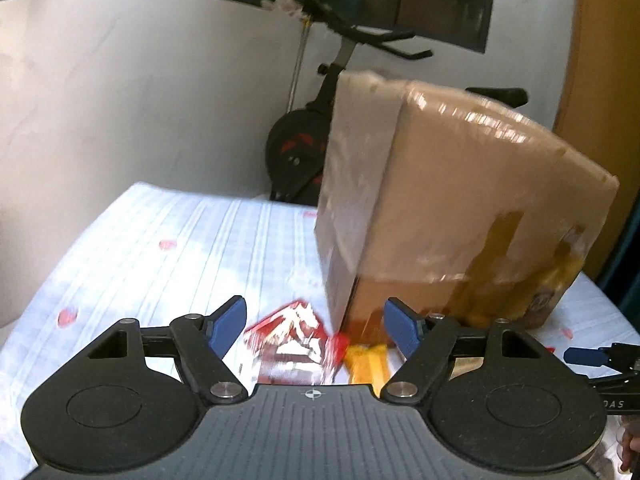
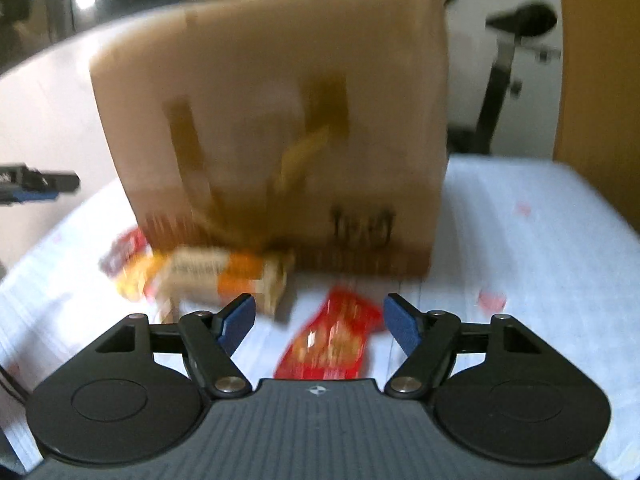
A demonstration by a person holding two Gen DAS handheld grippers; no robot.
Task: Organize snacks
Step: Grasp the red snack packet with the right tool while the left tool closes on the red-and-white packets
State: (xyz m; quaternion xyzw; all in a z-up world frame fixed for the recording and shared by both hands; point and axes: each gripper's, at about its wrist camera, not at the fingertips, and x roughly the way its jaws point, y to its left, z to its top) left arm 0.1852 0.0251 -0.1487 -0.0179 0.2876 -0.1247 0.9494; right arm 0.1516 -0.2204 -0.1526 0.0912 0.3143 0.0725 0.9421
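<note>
Early going by the look of it: both grippers hang over the snacks, nothing picked up, and the box (image 2: 276,120) stands closed-side toward us on the striped cloth (image 1: 160,240). In the left wrist view, the left gripper (image 1: 316,326) is spread wide and empty, and the red-and-white packet (image 1: 294,340) lies low center, between the blue fingers (image 1: 226,326) but beneath them, with a yellow packet (image 1: 368,362) just to its right against the box's foot. Over in the right wrist view, an orange-and-white pack (image 2: 224,276) sits at the box's lower left; the right gripper (image 2: 318,324) is likewise released, its red packet (image 2: 332,340) lying between the fingers, low center. Next call, I'd judge: drop, clench, lift; the blur makes contact hard to tell.
</note>
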